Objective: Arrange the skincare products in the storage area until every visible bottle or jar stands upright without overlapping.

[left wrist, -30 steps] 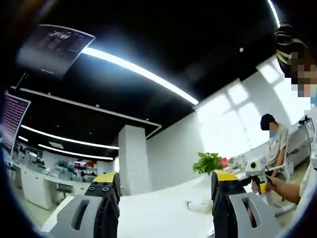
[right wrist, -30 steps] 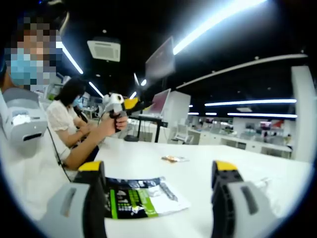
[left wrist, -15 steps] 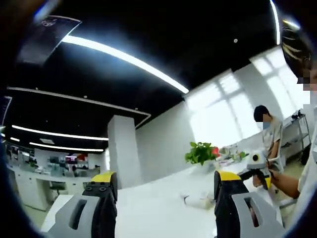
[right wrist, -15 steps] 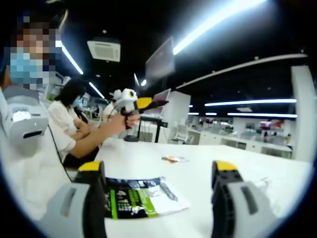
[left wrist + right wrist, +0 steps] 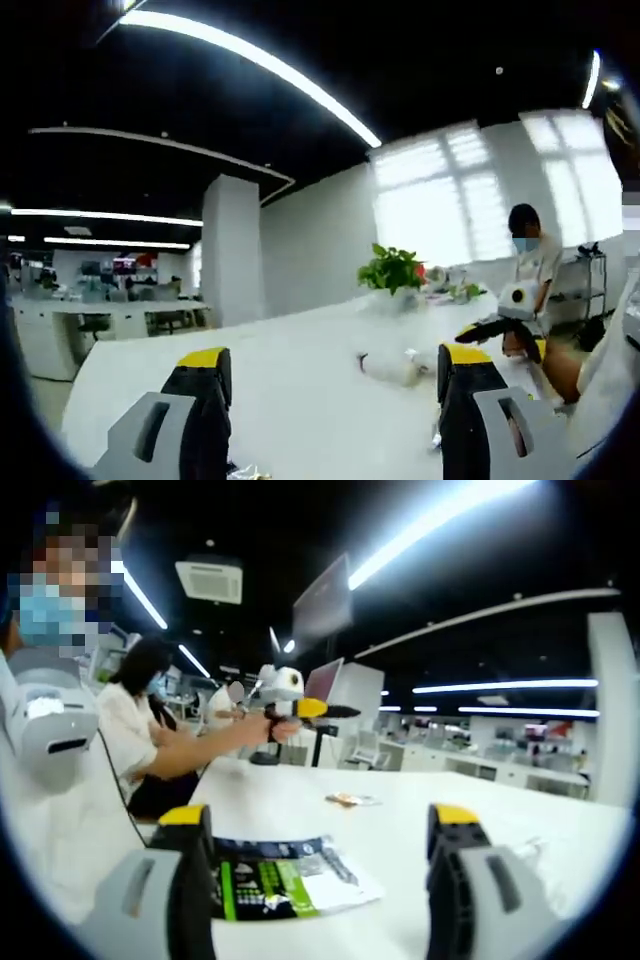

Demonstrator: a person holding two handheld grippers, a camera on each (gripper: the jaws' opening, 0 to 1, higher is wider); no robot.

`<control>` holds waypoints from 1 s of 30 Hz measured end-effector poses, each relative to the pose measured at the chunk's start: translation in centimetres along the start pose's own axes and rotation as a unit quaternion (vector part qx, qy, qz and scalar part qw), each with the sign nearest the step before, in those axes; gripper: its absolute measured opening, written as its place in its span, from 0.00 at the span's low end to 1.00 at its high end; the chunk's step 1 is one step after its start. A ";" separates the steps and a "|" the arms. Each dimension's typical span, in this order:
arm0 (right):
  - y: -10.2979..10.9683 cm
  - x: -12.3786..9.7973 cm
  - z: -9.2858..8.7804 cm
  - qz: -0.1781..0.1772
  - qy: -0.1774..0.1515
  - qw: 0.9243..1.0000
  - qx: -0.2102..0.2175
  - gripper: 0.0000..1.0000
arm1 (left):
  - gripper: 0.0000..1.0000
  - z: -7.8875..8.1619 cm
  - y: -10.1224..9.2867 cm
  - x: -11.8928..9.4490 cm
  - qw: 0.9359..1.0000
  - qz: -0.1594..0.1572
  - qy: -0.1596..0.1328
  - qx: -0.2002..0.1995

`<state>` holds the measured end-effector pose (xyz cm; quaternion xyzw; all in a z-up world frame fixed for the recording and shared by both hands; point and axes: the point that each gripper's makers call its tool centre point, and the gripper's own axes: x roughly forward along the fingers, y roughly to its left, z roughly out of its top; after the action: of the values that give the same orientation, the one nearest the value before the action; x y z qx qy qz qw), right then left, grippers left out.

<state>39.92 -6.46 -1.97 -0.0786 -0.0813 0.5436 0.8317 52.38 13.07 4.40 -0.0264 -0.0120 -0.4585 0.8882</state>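
In the right gripper view, a flat packet (image 5: 290, 878) lies on the counter (image 5: 420, 815), between that gripper's own two fingers (image 5: 190, 870). Beyond the packet, farther along the counter, lies a small wrapper (image 5: 352, 800). Left of the packet, at the counter's edge, a person's hand holds the left gripper (image 5: 325, 710) above the surface.

In the left gripper view, a potted plant (image 5: 390, 270) stands at the counter's far side, and a small lying item (image 5: 392, 368) rests on the counter nearer than the plant.
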 end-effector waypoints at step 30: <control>0.1 0.0 -0.2 0.002 0.004 1.000 -0.001 0.89 | 0.78 -11.4 5.2 -0.9 0.986 0.040 0.159 0.010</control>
<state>39.85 -6.39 -2.16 -0.0817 -0.0784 0.5451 0.8307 56.05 16.16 -7.20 0.0547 0.1257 -0.4209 0.8967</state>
